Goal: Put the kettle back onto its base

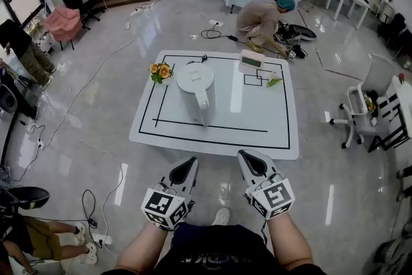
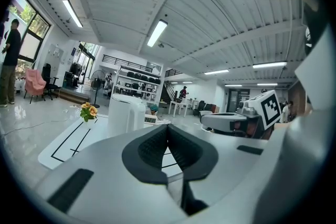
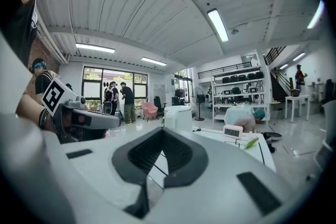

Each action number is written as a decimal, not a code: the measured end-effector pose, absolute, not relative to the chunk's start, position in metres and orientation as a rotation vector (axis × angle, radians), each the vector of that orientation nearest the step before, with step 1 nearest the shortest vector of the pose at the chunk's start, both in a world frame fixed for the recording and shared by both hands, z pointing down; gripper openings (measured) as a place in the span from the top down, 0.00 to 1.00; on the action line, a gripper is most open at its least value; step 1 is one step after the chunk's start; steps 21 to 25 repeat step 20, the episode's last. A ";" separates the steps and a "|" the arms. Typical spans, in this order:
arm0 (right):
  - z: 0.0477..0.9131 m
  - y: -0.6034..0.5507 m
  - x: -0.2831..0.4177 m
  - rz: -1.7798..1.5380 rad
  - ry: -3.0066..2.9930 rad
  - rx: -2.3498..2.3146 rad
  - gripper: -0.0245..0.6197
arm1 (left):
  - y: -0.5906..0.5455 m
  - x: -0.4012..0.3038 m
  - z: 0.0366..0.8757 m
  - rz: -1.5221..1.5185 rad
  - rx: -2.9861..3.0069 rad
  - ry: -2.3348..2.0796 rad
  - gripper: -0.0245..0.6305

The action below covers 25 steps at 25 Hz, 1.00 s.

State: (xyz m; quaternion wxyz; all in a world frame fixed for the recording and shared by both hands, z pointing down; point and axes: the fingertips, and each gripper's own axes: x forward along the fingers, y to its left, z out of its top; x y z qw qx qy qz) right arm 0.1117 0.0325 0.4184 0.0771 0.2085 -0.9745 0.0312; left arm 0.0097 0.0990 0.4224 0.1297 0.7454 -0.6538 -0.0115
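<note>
The kettle (image 1: 195, 88), a plain white cylinder with a flat round lid, stands upright on the left half of the table (image 1: 270, 129), inside the black-lined rectangle (image 1: 212, 126), its long axis vertical and its handle turned toward the table's near edge. Short of that near edge, off the table, the left gripper (image 1: 190, 163) and right gripper (image 1: 245, 156) are side by side, each with jaws pressed together on nothing

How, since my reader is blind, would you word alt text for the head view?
A white kettle stands on a low white table marked with black lines, flowers at its left, a clock behind at right. Nearer, the left gripper and right gripper hang short of the table, fingers shut, empty.
</note>
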 end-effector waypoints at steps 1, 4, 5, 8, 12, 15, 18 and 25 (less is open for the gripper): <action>0.418 0.033 0.112 0.091 -2.920 0.623 0.96 | 0.099 0.010 0.422 -0.033 2.168 -1.898 0.96; 0.418 0.031 0.112 0.089 -2.921 0.624 0.96 | 0.097 0.011 0.422 -0.027 2.172 -1.897 0.96; 0.418 0.031 0.112 0.091 -2.922 0.626 0.96 | 0.097 0.011 0.423 -0.024 2.173 -1.896 0.96; 0.419 0.030 0.113 0.096 -2.924 0.627 0.96 | 0.096 0.012 0.422 -0.018 2.175 -1.896 0.96; 0.420 0.028 0.113 0.102 -2.929 0.621 0.96 | 0.094 0.012 0.422 -0.011 2.175 -1.900 0.96; 0.420 0.027 0.112 0.102 -2.932 0.617 0.96 | 0.094 0.012 0.421 -0.004 2.178 -1.902 0.96; 0.421 0.027 0.112 0.111 -2.932 0.615 0.96 | 0.094 0.013 0.420 -0.003 2.177 -1.903 0.96; 0.421 0.028 0.113 0.116 -2.931 0.614 0.96 | 0.094 0.014 0.419 -0.001 2.176 -1.902 0.96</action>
